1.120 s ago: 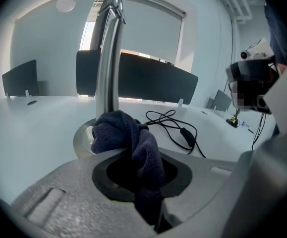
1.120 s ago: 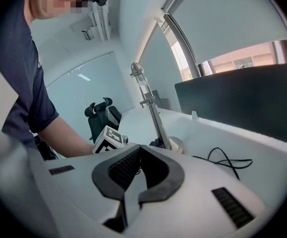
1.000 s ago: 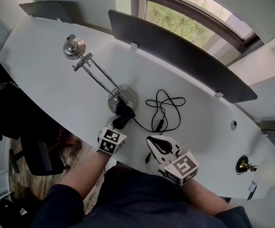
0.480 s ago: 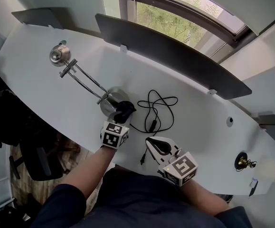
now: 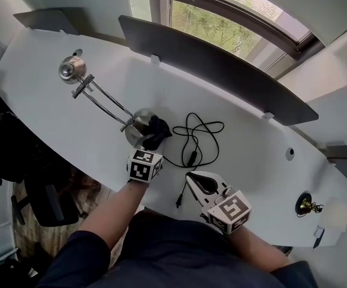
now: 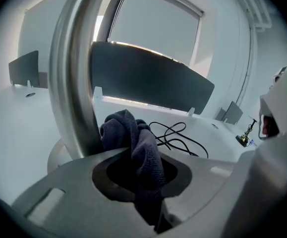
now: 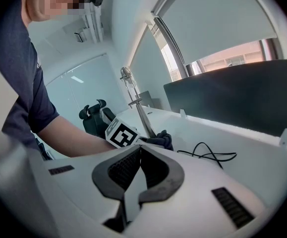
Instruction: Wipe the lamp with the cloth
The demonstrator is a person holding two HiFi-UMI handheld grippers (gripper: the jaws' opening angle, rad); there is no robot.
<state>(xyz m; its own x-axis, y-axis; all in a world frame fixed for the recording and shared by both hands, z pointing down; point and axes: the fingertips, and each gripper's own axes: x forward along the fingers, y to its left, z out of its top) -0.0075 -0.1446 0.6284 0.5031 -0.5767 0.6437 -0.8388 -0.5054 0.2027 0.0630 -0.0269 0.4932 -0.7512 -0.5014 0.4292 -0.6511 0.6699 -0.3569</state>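
Item count: one table (image 5: pixel 47 95), one lamp (image 5: pixel 105 102), one cloth (image 5: pixel 157 132), one cable (image 5: pixel 192 158), one divider panel (image 5: pixel 221 71), two grippers: left gripper (image 5: pixel 151 144), right gripper (image 5: pixel 197 180).

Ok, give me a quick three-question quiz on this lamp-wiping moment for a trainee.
1. True or false: the left gripper is shut on the dark cloth.
2. The cloth is held against which part of the lamp? A: head. B: lower arm, by the base. C: plug.
3. Fill in: the jaws of the right gripper are ____, with nothing between them.
Key: 1 true; 2 B; 3 together.
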